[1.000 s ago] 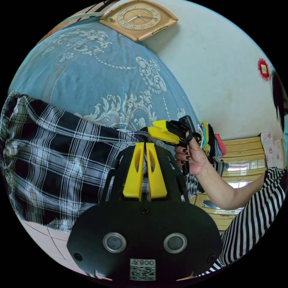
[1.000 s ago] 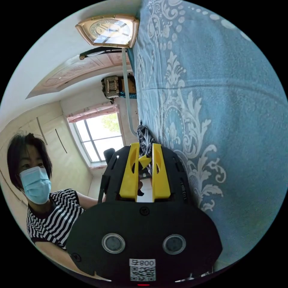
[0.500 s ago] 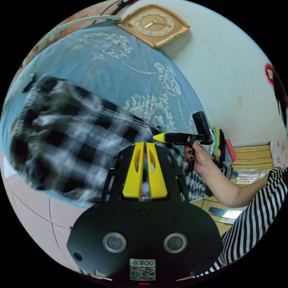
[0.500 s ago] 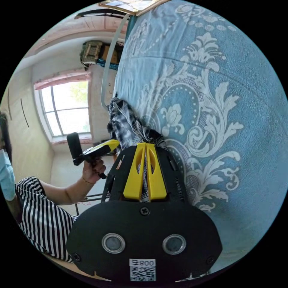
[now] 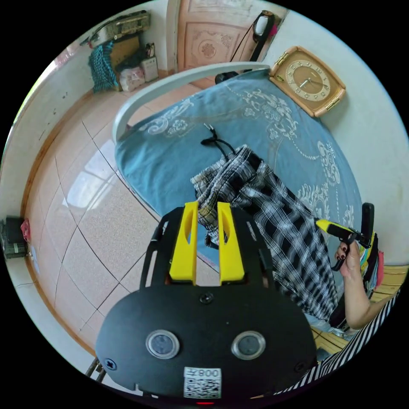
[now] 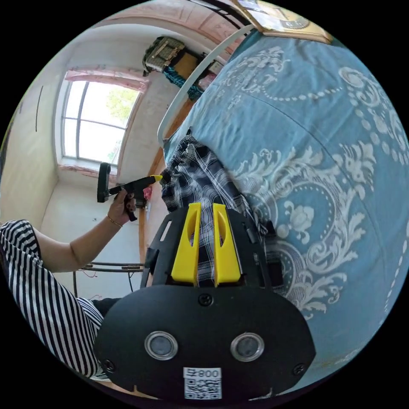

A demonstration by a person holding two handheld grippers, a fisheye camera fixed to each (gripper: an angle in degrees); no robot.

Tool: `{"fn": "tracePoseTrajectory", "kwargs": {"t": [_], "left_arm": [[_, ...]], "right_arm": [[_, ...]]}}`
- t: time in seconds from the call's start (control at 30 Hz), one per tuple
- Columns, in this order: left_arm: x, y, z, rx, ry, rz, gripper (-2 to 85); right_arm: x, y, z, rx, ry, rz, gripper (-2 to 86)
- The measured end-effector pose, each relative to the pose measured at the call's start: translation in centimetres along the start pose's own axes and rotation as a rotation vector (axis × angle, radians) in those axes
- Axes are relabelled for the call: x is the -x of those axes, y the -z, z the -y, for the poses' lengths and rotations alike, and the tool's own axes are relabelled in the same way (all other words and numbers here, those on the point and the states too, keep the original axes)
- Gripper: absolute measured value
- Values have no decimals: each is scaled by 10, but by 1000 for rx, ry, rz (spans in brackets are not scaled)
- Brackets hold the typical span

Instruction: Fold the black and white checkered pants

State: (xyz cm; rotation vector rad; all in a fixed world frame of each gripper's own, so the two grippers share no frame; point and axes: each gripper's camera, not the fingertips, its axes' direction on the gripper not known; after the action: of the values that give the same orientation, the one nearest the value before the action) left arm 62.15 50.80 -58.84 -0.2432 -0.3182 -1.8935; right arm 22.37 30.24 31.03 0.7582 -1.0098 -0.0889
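On the bed (image 5: 170, 145), out from the clock (image 5: 313, 81): got the checkered pants (image 5: 272, 213) laid flat in one long strip. Runs with the waistband end nearer the clock and the leg ends way farther from it, drawstring (image 5: 215, 140) trailing off the waistband. Sits along the bed edge that's away from the clock, so not much spare bedspread on that side, but loads of bare blue on the clock side to fold onto.

Left gripper (image 5: 207, 208) parked right at the waistband corner, jaws clearly apart, nothing pinched. Right gripper (image 6: 207, 206) down at the far-from-clock leg end, jaws a little apart with plaid showing through the gap; can't tell if touching the cloth, but not clamped.

Guessing next: grab both ends and bring one toward the other along that long axis. Left is nearer the clock end, right nearer the hems. Worth watching the overhang at the edge so nothing slides to the floor.
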Motion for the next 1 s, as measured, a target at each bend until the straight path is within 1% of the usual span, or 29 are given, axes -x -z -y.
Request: {"fn": "tracePoseTrajectory", "kwargs": {"t": [0.13, 0.3, 0.4, 0.47, 0.53, 0.6, 0.7, 0.77, 0.83, 0.9, 1.0], "left_arm": [[-1, -11, -12, 39, 29, -21, 73], [-8, -19, -22, 43, -7, -28, 41], [-10, -22, -28, 27, -24, -46, 27], [-12, -23, -31, 9, -33, -55, 22], [-14, -22, -33, -21, -44, -68, 18], [-18, -19, -34, -95, -69, -77, 15], [-26, -27, -29, -154, -114, -54, 14], [-27, -47, -23, -151, -104, -23, 15], [-27, -75, -16, -111, -90, 3, 16], [-26, -108, -11, -54, -64, 13, 20], [-29, -123, -12, -89, -59, -1, 24]], "right_arm": [[37, -40, 50, 29, 150, -87, 76], [80, -102, 99, 116, 294, -213, 85], [107, -131, 114, 140, 367, -302, 67], [117, -149, 120, 185, 389, -378, 36], [123, -145, 121, 162, 399, -376, 23], [127, -131, 120, 103, 386, -348, 15], [134, -114, 122, 36, 353, -309, 11], [140, -126, 128, 84, 353, -350, 12], [141, -139, 133, 135, 352, -379, 14], [144, -137, 136, 134, 342, -348, 19], [149, -119, 137, 92, 307, -295, 35]]}}
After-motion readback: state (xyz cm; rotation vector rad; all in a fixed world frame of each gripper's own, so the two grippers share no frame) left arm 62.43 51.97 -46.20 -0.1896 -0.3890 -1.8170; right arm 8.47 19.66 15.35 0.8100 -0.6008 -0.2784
